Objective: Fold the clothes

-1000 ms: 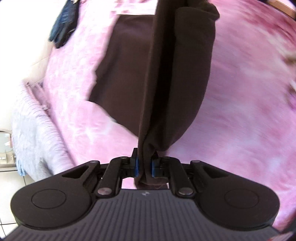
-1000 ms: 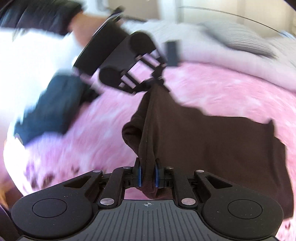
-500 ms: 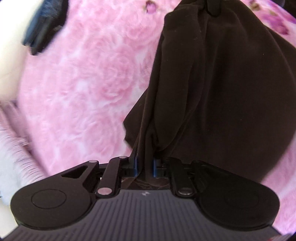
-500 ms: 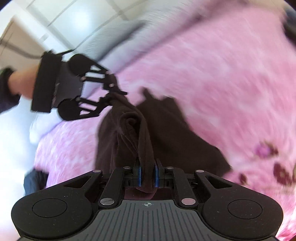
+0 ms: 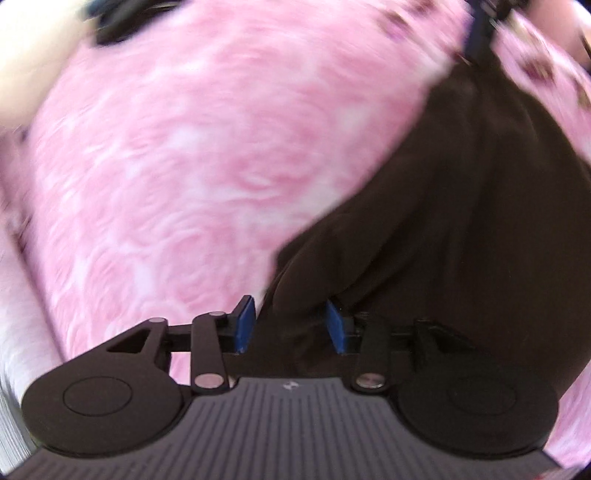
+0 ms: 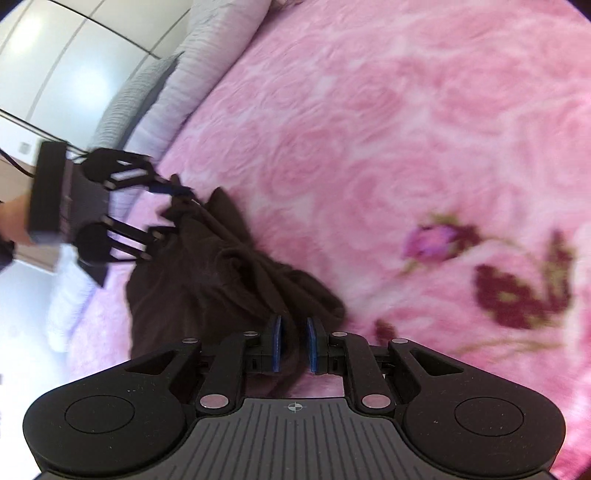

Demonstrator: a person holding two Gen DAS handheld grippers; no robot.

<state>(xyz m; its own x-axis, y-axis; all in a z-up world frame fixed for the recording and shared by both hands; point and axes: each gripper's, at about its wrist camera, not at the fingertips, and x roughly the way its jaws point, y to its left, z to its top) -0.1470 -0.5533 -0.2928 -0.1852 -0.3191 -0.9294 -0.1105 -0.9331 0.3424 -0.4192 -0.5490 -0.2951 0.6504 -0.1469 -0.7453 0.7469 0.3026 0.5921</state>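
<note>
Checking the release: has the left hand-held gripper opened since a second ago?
Yes. The left hand-held gripper now has its blue pads apart, with the dark brown garment slack on the pink blanket.

From my left wrist feed, motion blur smears the pink rose-patterned blanket (image 5: 207, 177). A dark blue-black object (image 5: 110, 26) at the top edge is cut off, unidentifiable. The dark brown crumpled garment (image 5: 461, 229) hides my right-hand linkage (image 5: 436, 339).

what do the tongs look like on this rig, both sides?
Both alike: matte black bodies with a ribbed grey deck, round black side discs, silver pivot pins on the linkage bars and blue pads. The left tongs carry a small white logo; the right tongs carry a crosshair mark.
</note>
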